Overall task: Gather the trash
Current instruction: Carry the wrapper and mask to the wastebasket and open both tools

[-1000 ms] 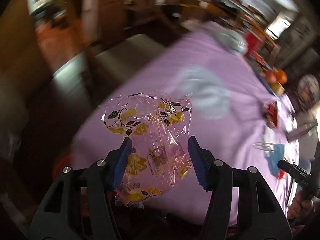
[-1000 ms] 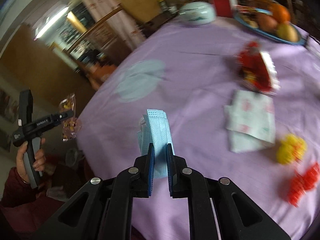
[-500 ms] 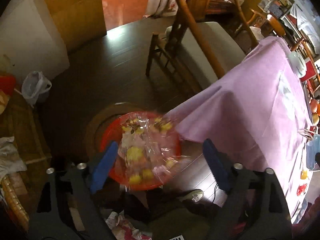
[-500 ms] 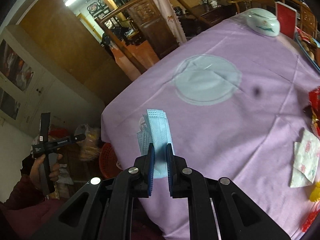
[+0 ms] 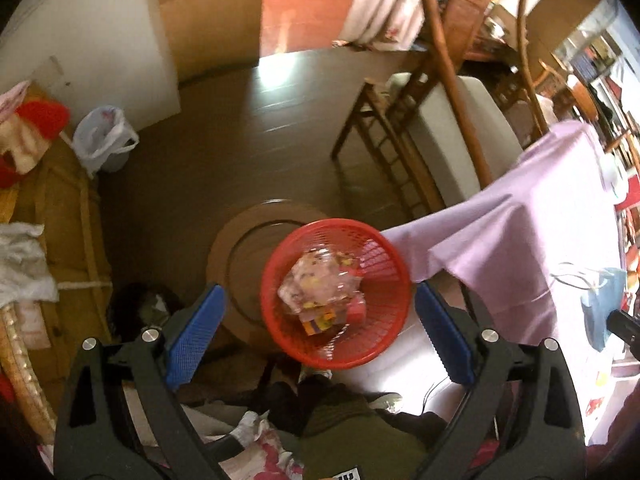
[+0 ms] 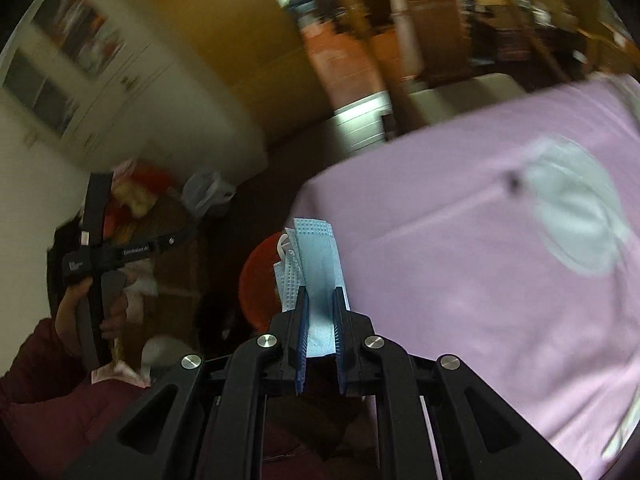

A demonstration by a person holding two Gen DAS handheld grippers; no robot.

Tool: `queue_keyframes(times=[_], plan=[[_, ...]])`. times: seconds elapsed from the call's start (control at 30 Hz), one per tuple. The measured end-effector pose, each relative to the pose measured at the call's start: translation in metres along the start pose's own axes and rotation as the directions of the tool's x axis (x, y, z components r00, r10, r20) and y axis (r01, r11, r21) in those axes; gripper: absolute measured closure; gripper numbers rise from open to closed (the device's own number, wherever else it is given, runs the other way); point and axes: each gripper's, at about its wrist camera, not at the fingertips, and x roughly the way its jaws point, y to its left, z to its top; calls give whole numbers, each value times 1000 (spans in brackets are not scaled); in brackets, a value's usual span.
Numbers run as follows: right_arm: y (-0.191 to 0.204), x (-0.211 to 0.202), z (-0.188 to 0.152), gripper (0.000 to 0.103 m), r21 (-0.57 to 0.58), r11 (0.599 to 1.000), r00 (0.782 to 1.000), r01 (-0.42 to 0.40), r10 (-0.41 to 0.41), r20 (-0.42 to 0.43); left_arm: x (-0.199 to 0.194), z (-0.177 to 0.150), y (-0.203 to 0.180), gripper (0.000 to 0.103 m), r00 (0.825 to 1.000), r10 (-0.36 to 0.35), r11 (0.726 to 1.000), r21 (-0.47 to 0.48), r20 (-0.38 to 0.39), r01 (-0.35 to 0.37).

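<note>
Down below, the left hand-held gripper (image 5: 318,332) hangs with its blue pads spread wide and nothing between them, right over the red basket (image 5: 280,320). That basket is a round mesh bin of bright red plastic, standing on the dark floor (image 5: 224,148) just beside the hanging edge of the lilac cloth (image 5: 520,240). Inside it lies the wrapper (image 5: 320,286), a crumpled clear film with yellow flower print, blurred, resting on other scraps: a small multicoloured packet and something pinkish-red beside it.

Over on the right, the right hand-held gripper (image 6: 320,312) is clamped tight on the mask (image 6: 318,264). It is a pale blue pleated face mask, folded lengthwise and standing upright out of the narrow gap between the pads, with a white ear loop curling at its upper left and dotted embossing along the top edge. In the left wrist view the same mask (image 5: 604,304) shows at the far right, dangling above the tabletop (image 6: 480,240), its thin loops trailing to the left.

Behind the mask in the right wrist view, a slice of the basket's red rim (image 6: 256,280) peeks out, low and left of the tabletop's corner. A wooden chair (image 5: 432,120) with a pale cushion stands beyond the cloth.
</note>
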Motion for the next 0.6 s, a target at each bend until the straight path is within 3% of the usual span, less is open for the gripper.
queue_keyframes(times=[0.13,0.17,0.2,0.23,0.43,0.6], plan=[[37,29,22,85,-105,992,996,-77,71,-59,-13,-13,25,11,999,35,998,-46,10,-35],[43,34,26,77,-118,989,994,-91,83,-70,-16,-16,31,11,999,45,998,-54,13,-44],[50,40,31,57,-128,986,993,-102,93,-77,-18,-18,35,10,998,55,997,-61,16,-54],[56,42,35,52,-141,984,993,-104,94,-73,-21,-21,41,10,997,68,995,-70,21,-66],[71,33,41,51,-200,977,997,-72,64,-48,-24,-20,55,10,997,72,990,-126,32,-68],[38,18,35,51,-96,995,1000,-25,23,-20,-17,-6,36,10,998,39,995,-89,41,-35]])
